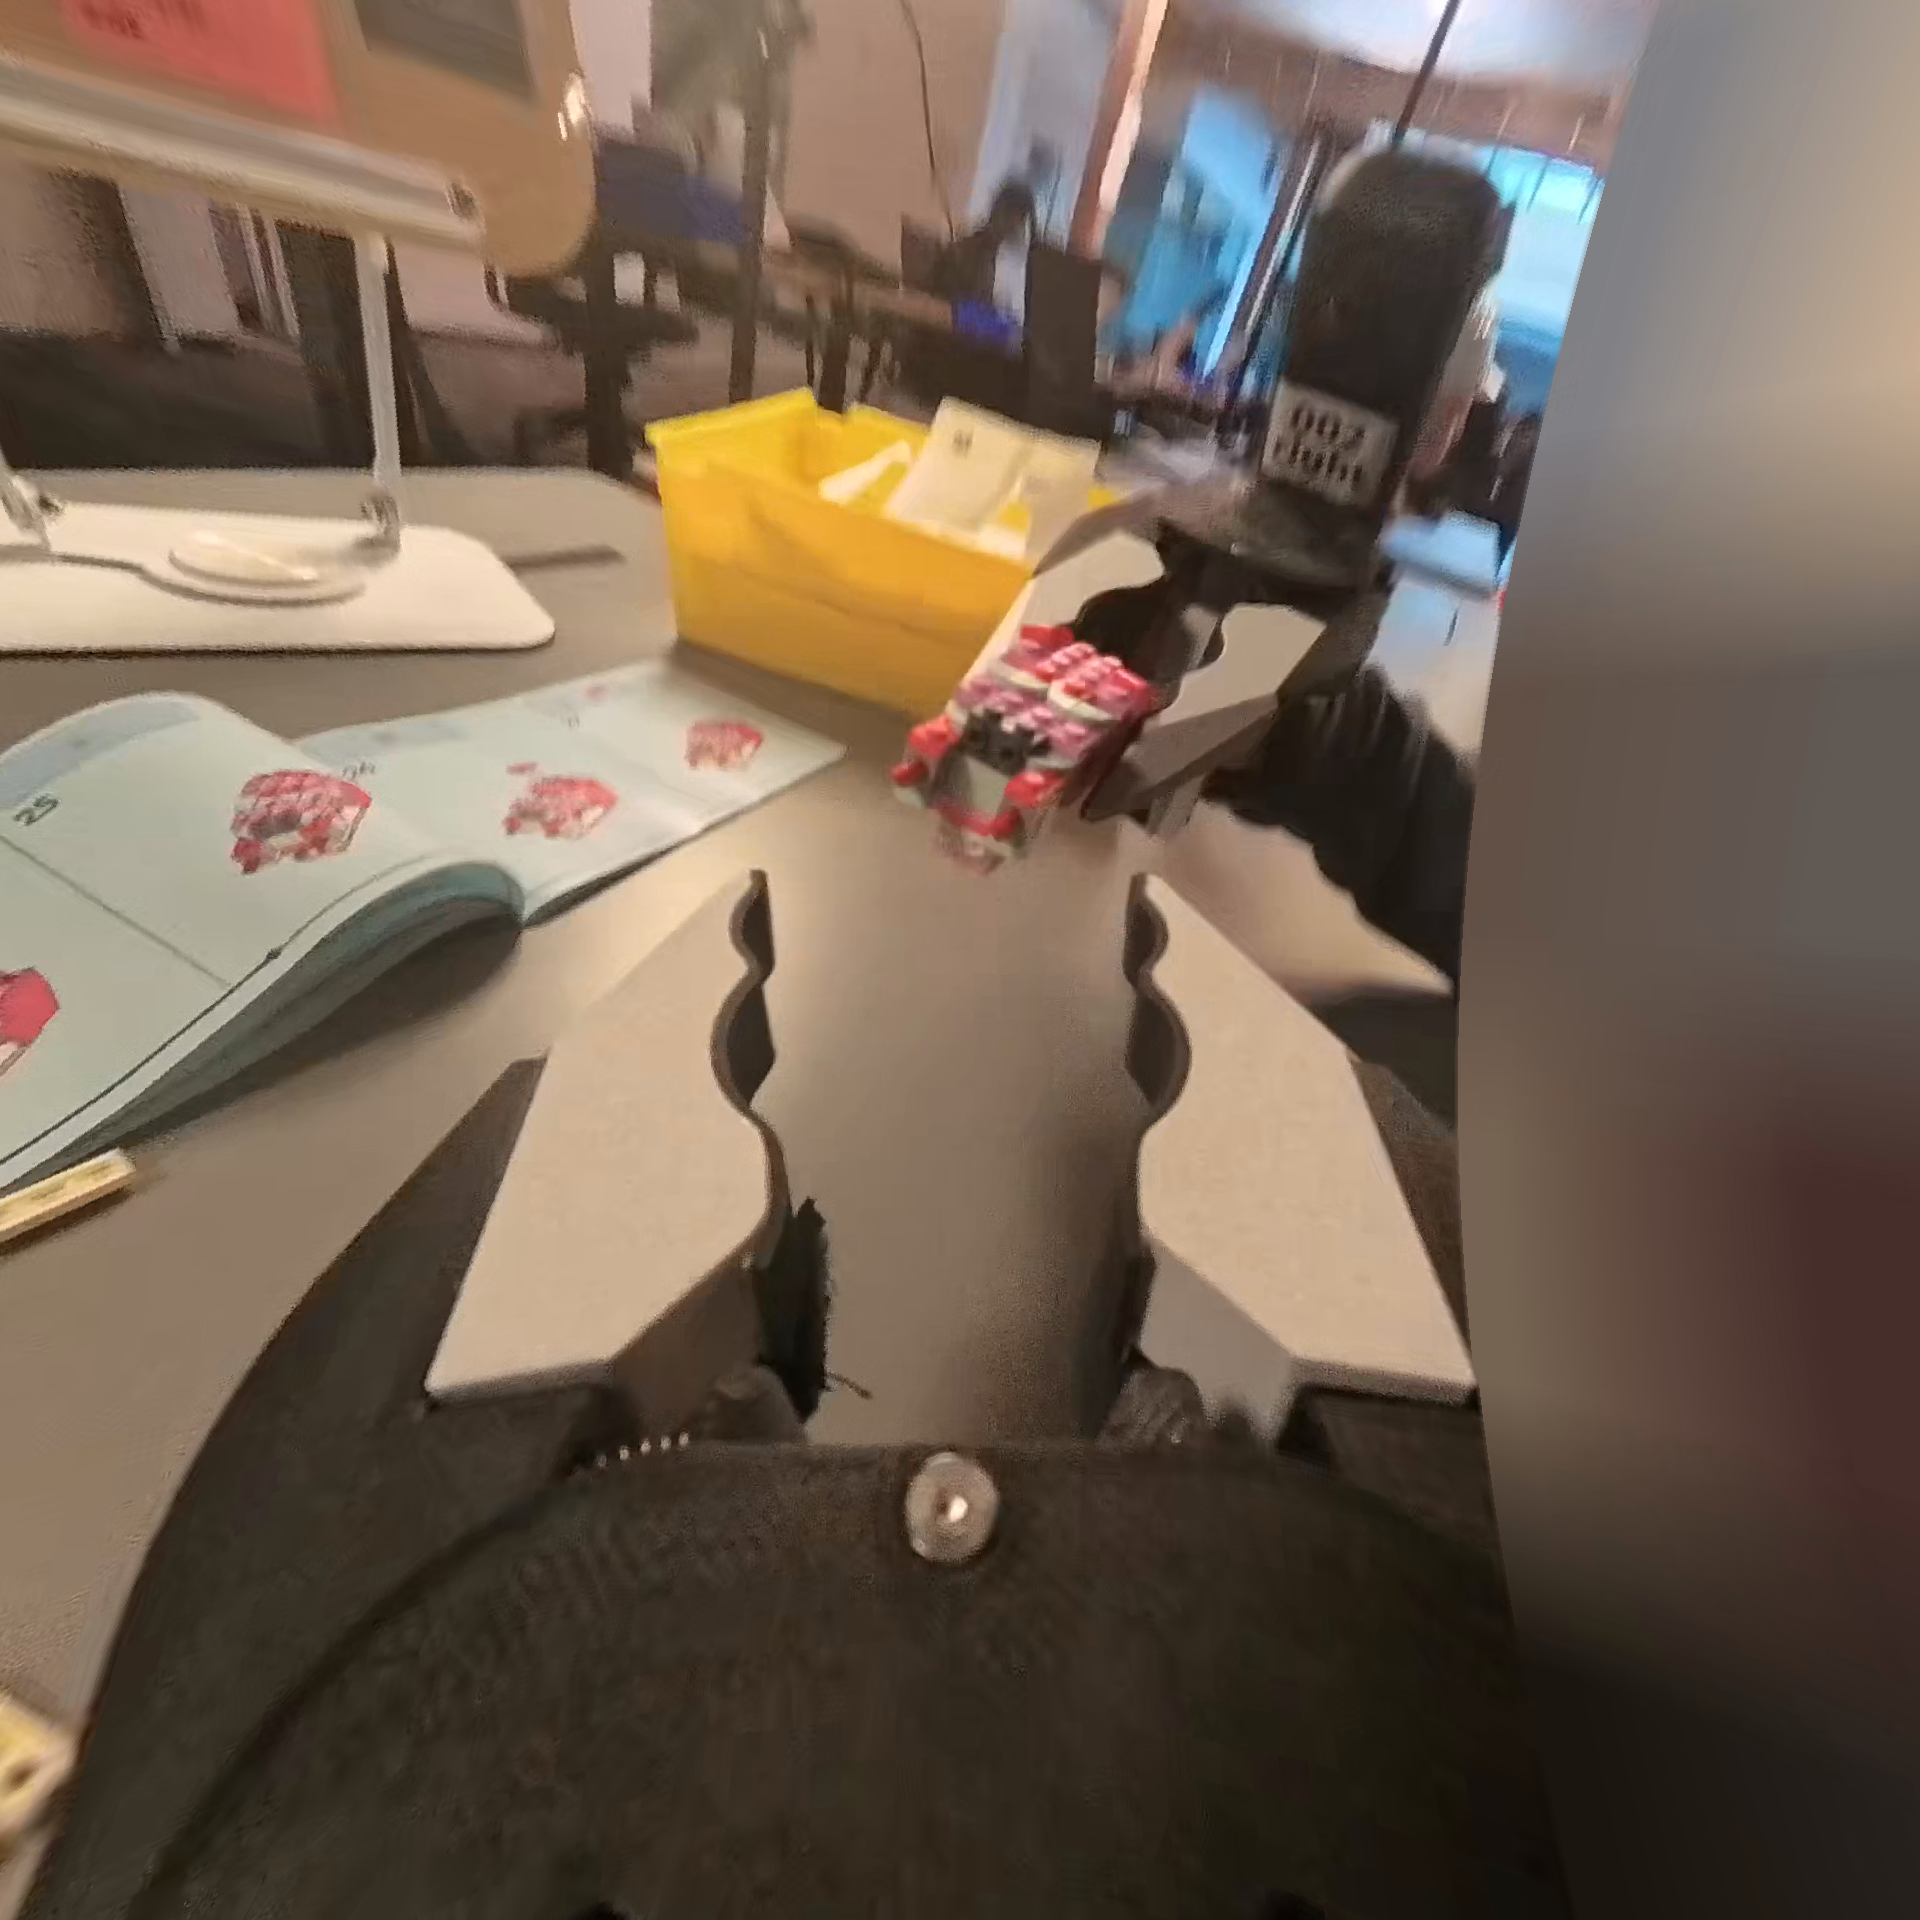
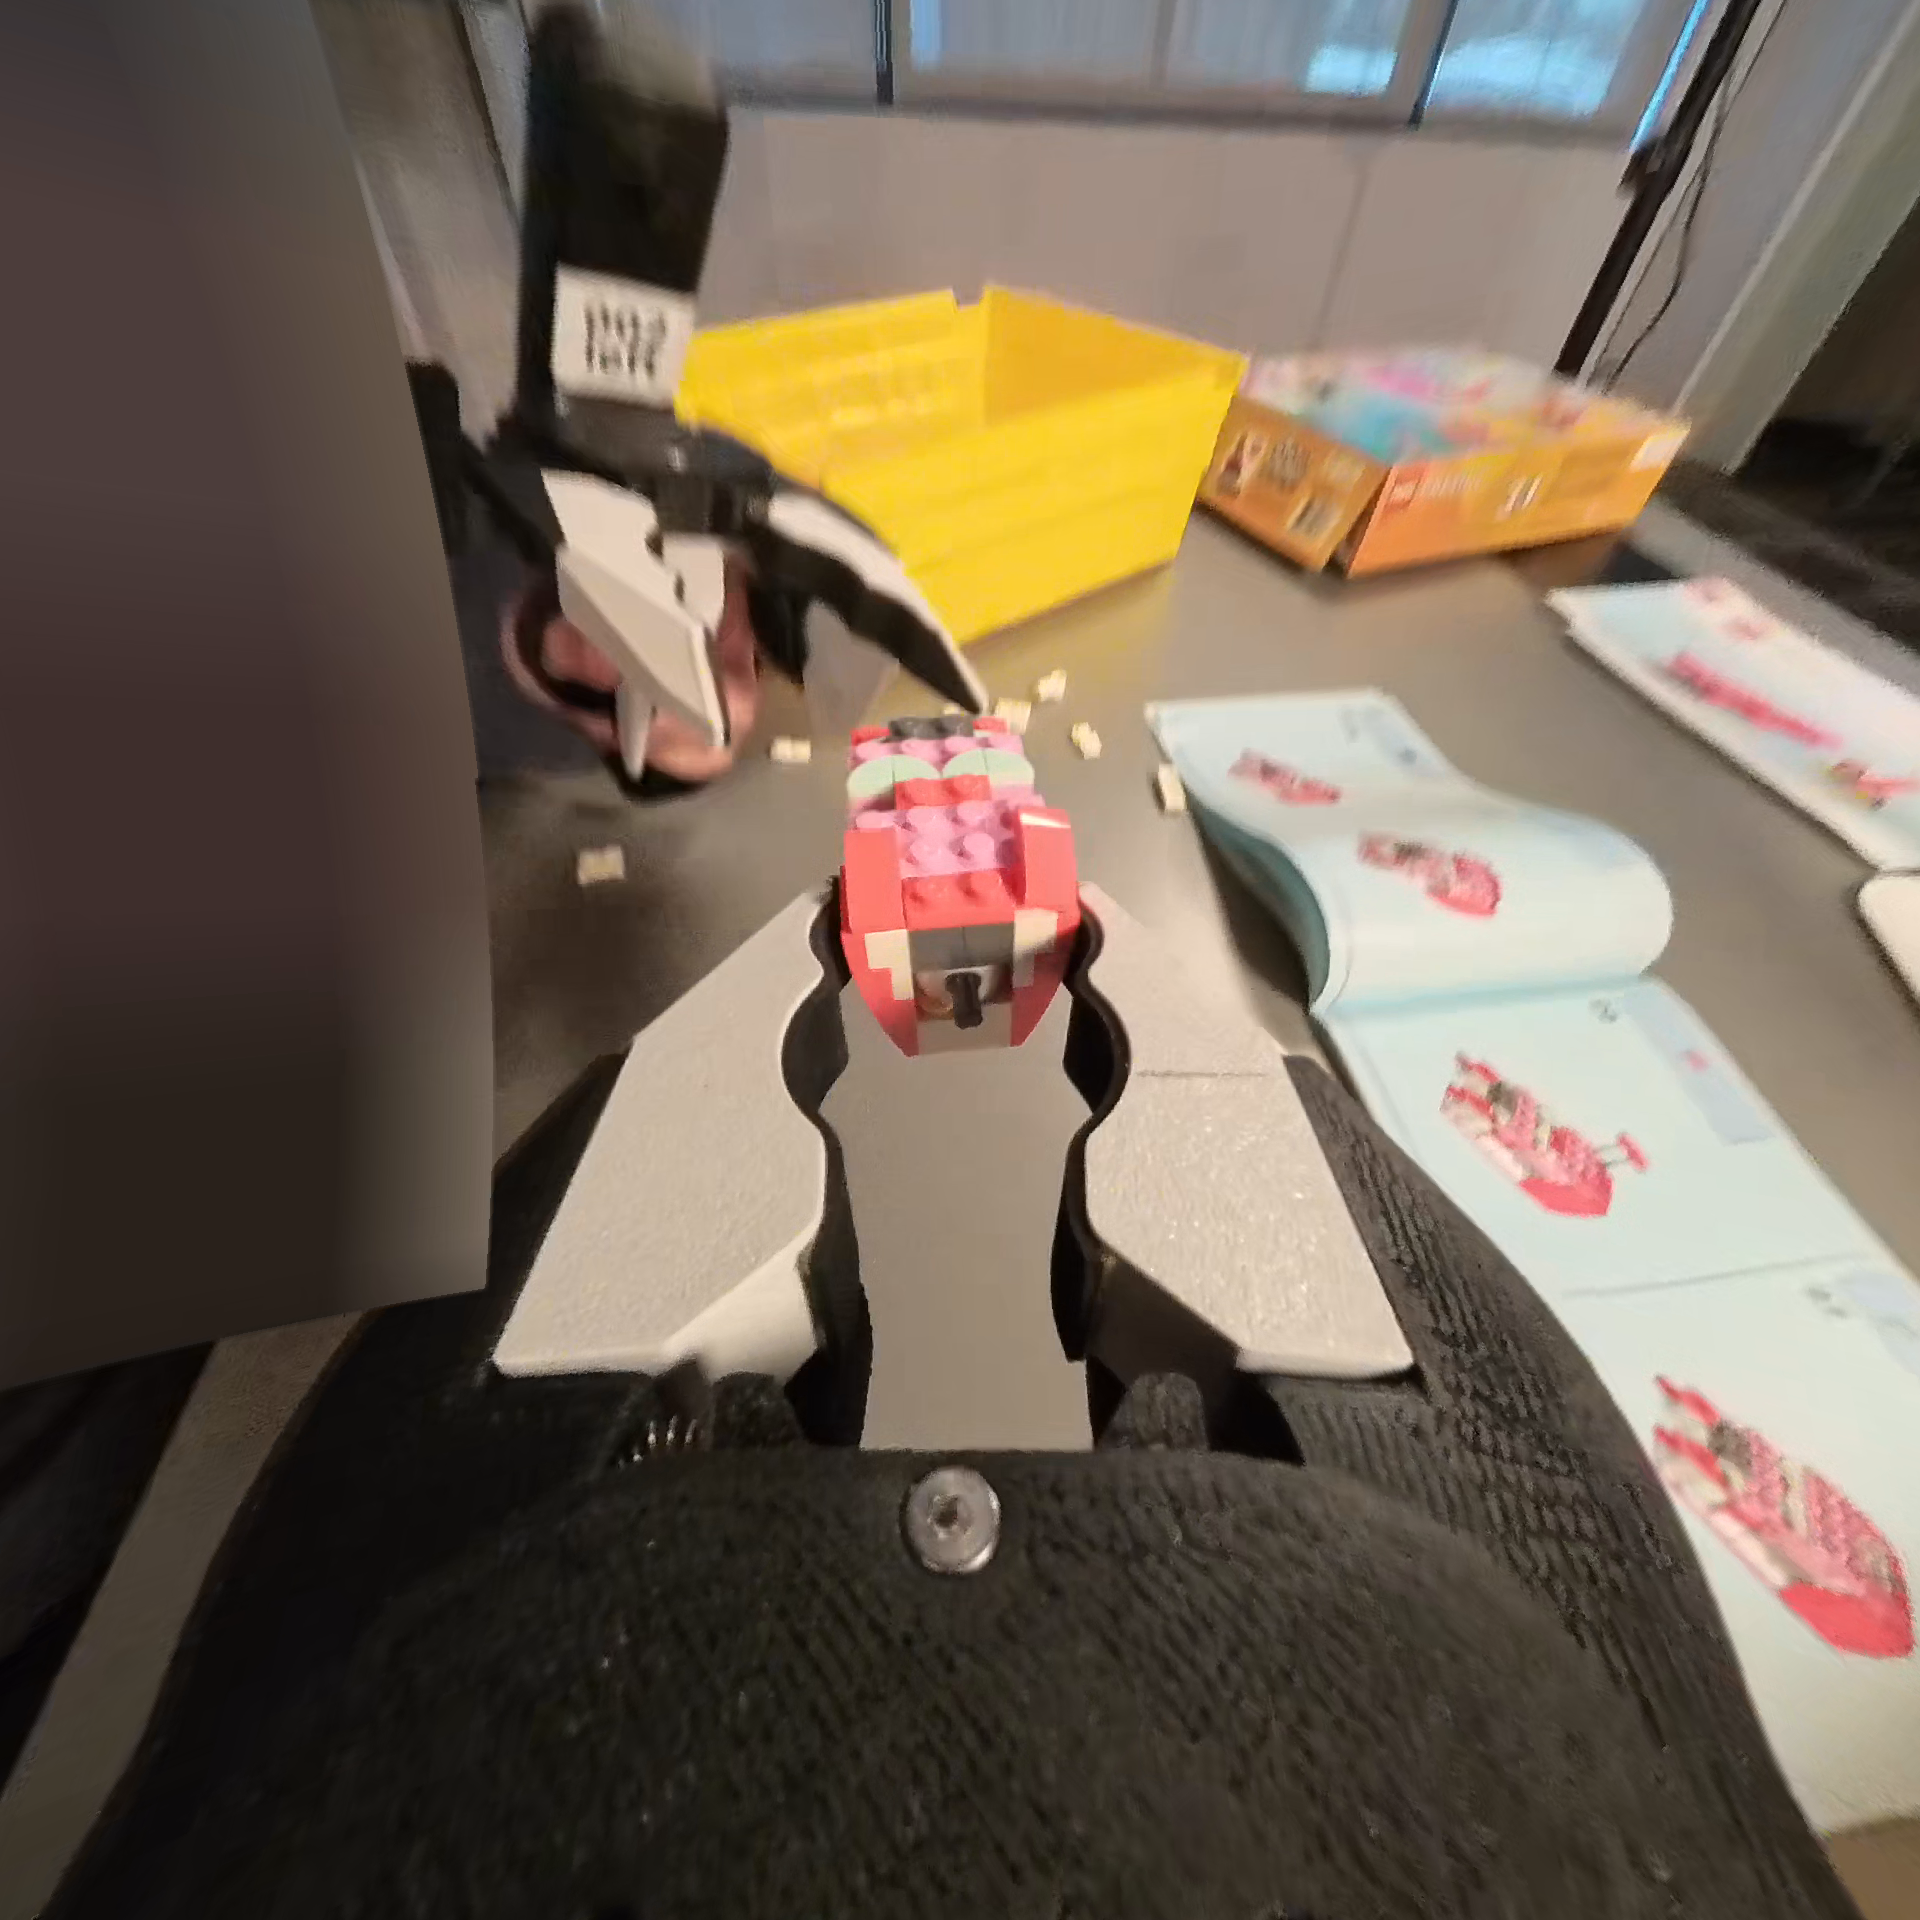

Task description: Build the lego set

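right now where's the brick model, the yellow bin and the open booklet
brick model [image 2: 961, 914]: right wrist view, red rear block.
yellow bin [image 2: 1039, 488]: right wrist view, front wall.
open booklet [image 1: 312, 831]: left wrist view, right page.

A dark grey desk [image 2: 1351, 644] fills the foreground. Behind it runs a pale grey partition wall [image 2: 1143, 208], with a row of windows [image 2: 1247, 52] above the partition letting in daylight. Left of the desk, a white lamp base [image 1: 260, 592] rests on its surface, with blurred dark furniture [image 1: 623, 312] beyond.

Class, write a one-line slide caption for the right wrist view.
Right gripper clamps a red-and-pink brick model; left gripper open beyond it.
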